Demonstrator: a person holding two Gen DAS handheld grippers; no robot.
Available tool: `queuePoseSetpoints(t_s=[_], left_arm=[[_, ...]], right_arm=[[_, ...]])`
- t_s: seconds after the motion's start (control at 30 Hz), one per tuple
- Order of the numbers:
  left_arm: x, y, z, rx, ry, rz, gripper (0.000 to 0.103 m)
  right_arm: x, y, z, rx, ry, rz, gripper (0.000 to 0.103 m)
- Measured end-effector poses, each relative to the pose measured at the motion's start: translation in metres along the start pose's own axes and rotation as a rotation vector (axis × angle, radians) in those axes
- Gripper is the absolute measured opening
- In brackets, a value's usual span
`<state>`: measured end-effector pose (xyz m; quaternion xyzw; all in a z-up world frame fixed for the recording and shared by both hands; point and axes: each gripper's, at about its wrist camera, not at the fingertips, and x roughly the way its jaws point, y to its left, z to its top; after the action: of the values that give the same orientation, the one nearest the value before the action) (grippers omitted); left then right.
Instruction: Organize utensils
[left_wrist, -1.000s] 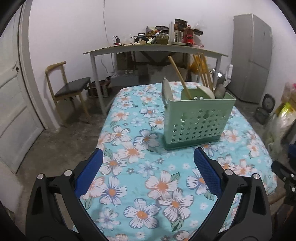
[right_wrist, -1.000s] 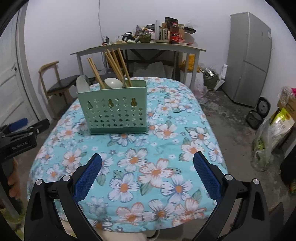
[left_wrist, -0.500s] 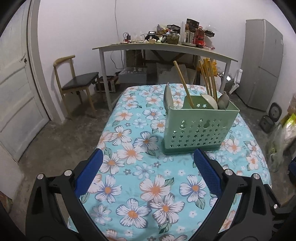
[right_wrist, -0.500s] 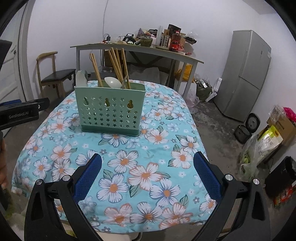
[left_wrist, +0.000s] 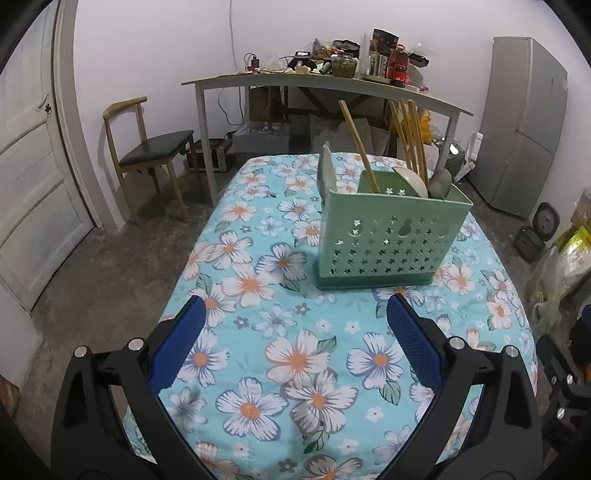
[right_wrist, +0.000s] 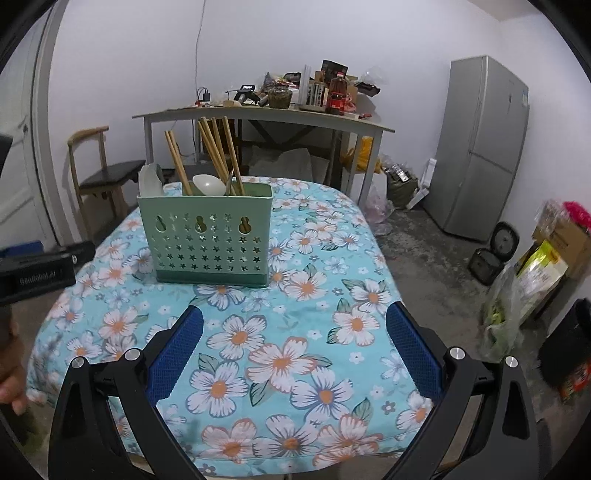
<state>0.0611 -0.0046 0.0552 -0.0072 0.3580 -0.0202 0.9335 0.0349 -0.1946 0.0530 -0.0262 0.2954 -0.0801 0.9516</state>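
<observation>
A green perforated utensil holder (left_wrist: 388, 236) (right_wrist: 207, 236) stands upright on the table with the floral cloth (left_wrist: 295, 350) (right_wrist: 295, 350). In it stand several wooden chopsticks (left_wrist: 406, 136) (right_wrist: 216, 155), a single wooden stick (left_wrist: 356, 144) and pale spoons (left_wrist: 410, 181) (right_wrist: 208, 184). My left gripper (left_wrist: 295, 321) hovers open over the near cloth, short of the holder, nothing between its blue pads. My right gripper (right_wrist: 293, 321) is open and empty as well, in front and to the right of the holder. The left gripper's body (right_wrist: 40, 271) shows at the right wrist view's left edge.
Behind the table stand a cluttered grey desk (left_wrist: 325, 85) (right_wrist: 266, 118), a wooden chair (left_wrist: 147, 155) (right_wrist: 99, 177) and a grey fridge (left_wrist: 524, 125) (right_wrist: 480, 147). A white door (left_wrist: 33, 173) is at left. Bags and boxes (right_wrist: 535, 277) lie on the floor at right.
Both grippers have drawn back and risen a little from the holder, so more of the room shows. Both stay open and empty. The holder has not moved.
</observation>
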Motion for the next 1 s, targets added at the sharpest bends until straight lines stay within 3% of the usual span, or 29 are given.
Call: queuePoseSetpoints(t_s=[0.4,1.0], left_arm=[[-0.001,-0.007,-0.010,0.023,0.011,0.018,0.095],[0.001,-0.002,-0.011,0.000,0.015,0.046,0.095]], right_arm=[[0.011,-0.018,-0.008,0.109,0.030,0.069,0.097],[0.012,-0.016,-0.006,0.111,0.048,0.109,0.097]])
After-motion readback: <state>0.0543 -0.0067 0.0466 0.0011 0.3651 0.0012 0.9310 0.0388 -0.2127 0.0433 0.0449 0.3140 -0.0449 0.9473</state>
